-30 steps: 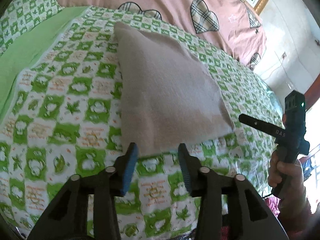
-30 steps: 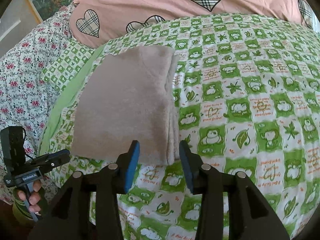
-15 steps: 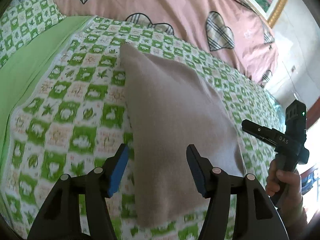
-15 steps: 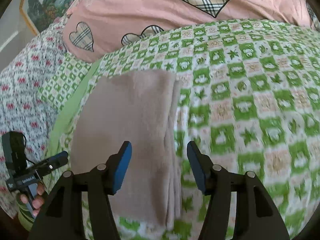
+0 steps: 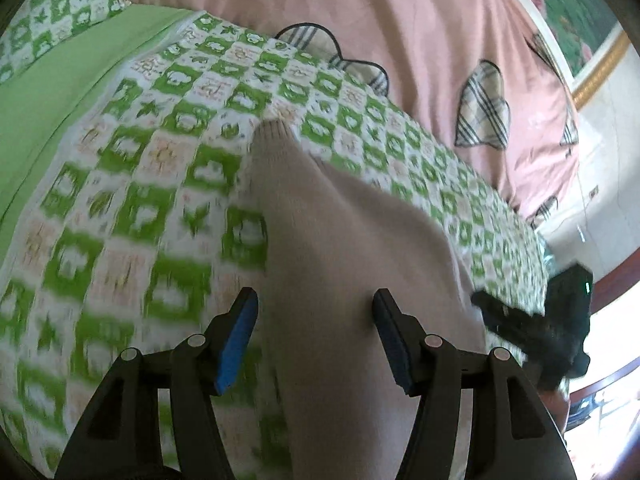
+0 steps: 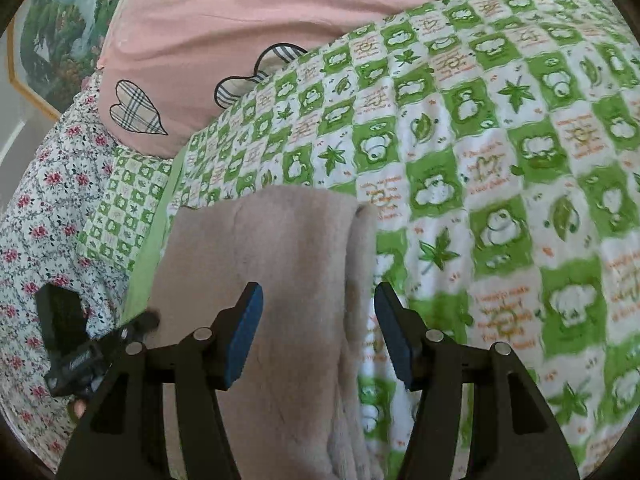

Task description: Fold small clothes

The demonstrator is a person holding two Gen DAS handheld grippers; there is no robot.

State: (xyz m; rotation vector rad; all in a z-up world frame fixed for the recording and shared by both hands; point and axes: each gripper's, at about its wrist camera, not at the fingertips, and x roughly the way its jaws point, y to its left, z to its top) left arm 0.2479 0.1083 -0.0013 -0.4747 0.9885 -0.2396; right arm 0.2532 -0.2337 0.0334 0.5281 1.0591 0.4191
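A folded beige garment (image 5: pixel 344 264) lies flat on the green-and-white checked bedspread (image 5: pixel 132 200). My left gripper (image 5: pixel 316 312) is open and hovers over the garment's left part, jaws wide apart, holding nothing. My right gripper (image 6: pixel 318 304) is open over the garment (image 6: pixel 272 256), above its stacked right fold edge. The right gripper also shows at the right of the left wrist view (image 5: pixel 536 320), and the left gripper at the lower left of the right wrist view (image 6: pixel 84 344). Both views are motion-blurred.
A pink quilt with plaid hearts (image 5: pixel 400 40) lies behind the garment. A plain green sheet (image 5: pixel 48 92) runs along the left. A floral sheet (image 6: pixel 36 216) lies at the left of the right wrist view. A framed picture (image 5: pixel 576 20) hangs on the wall.
Both grippers have moved forward over the garment from its near edge, and their jaws have opened wider. The garment has stayed flat on the bed.
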